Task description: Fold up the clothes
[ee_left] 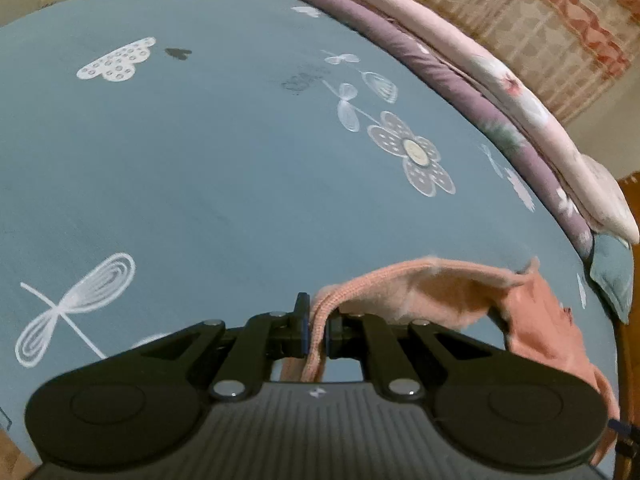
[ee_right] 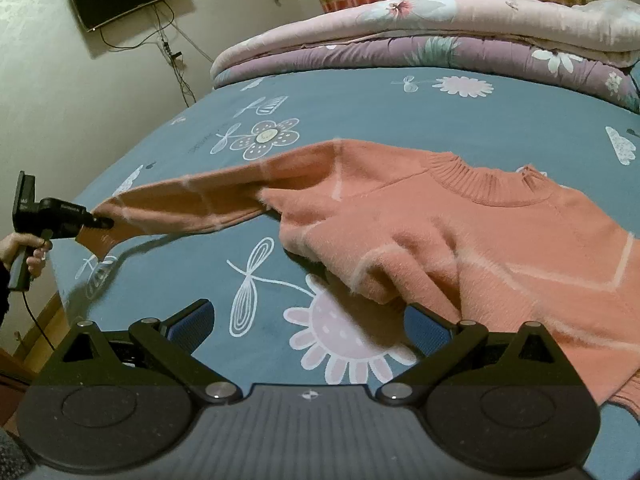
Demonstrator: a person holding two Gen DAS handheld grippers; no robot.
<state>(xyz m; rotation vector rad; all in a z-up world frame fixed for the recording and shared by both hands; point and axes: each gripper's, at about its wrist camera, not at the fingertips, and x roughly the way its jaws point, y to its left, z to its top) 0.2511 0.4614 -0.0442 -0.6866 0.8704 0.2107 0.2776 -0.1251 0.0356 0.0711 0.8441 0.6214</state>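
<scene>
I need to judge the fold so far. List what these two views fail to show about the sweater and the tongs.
- Sweater, right wrist view: its right side and hem run past the frame edge; the far sleeve is not visible.
- Sleeve cuff, left wrist view: the part inside the shut left tongs is covered by the pads.
- Right tongs: open and empty.
- Sweater's underside: hidden by its own fabric against the bedsheet.

Left wrist view: close over the bed (ee_left: 200,168), facing along closed fingers toward folded quilts (ee_left: 460,92) at upper right. Right wrist view: low over the bed's near edge, facing across toward quilts at top, wall at upper left. Shared: sweater (ee_right: 460,232), bed, quilts.
</scene>
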